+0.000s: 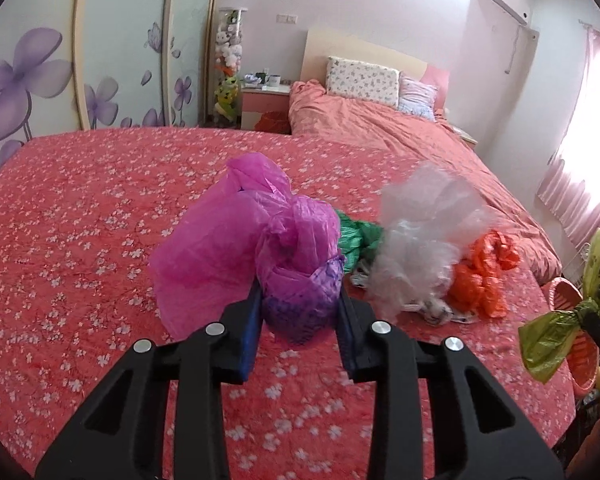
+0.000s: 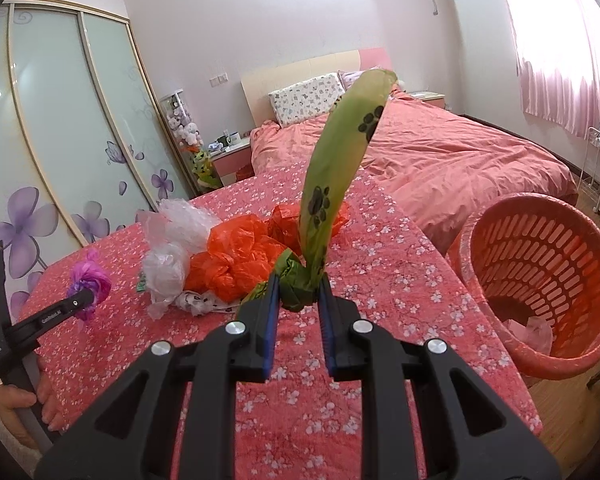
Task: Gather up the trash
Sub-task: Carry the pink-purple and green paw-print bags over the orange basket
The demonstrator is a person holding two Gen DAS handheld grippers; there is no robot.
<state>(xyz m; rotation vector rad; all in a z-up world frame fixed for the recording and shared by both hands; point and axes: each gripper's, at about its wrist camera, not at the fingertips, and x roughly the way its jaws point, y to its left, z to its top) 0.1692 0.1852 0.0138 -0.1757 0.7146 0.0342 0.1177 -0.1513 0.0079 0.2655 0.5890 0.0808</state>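
here each claw pinches a bag: left claw (image 1: 300, 312) magenta bag (image 1: 260, 240), right claw (image 2: 300, 300) green bag (image 2: 332, 168).

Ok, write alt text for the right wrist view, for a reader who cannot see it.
The right claw grips a crumpled green bag with black paw prints above a red floral bedspread. Orange and clear plastic bags lie behind it, an orange slatted basket stands to the right, and the left claw holds a magenta bag.
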